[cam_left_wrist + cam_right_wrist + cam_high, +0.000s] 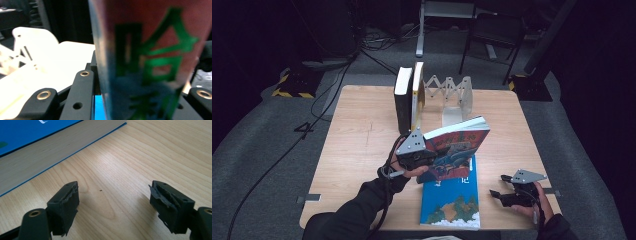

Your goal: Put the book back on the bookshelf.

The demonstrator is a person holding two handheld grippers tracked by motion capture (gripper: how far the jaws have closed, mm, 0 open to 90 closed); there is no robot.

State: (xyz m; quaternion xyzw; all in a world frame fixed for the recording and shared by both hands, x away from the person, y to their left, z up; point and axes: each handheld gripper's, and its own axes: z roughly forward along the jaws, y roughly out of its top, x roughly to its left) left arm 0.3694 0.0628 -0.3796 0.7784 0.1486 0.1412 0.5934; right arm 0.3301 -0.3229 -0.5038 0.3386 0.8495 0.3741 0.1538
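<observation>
My left gripper point(427, 158) is shut on the lower left corner of a red and blue picture book point(457, 149), which it holds tilted in the air over the table's middle. In the left gripper view the book's cover point(150, 62) stands between the black jaws, with green characters on red. A blue book point(452, 197) lies flat at the table's front edge, under the raised one. My right gripper point(498, 186) hovers low at the front right, open, with bare wood between its worn pads point(67, 197). The blue book's page edge point(45, 155) lies to its left.
Two books point(403, 100) stand upright at the back of the wooden table point(362, 140), next to a white expanding book rack point(452, 92), which also shows in the left gripper view point(32, 42). Cables and a chair stand on the grey floor beyond.
</observation>
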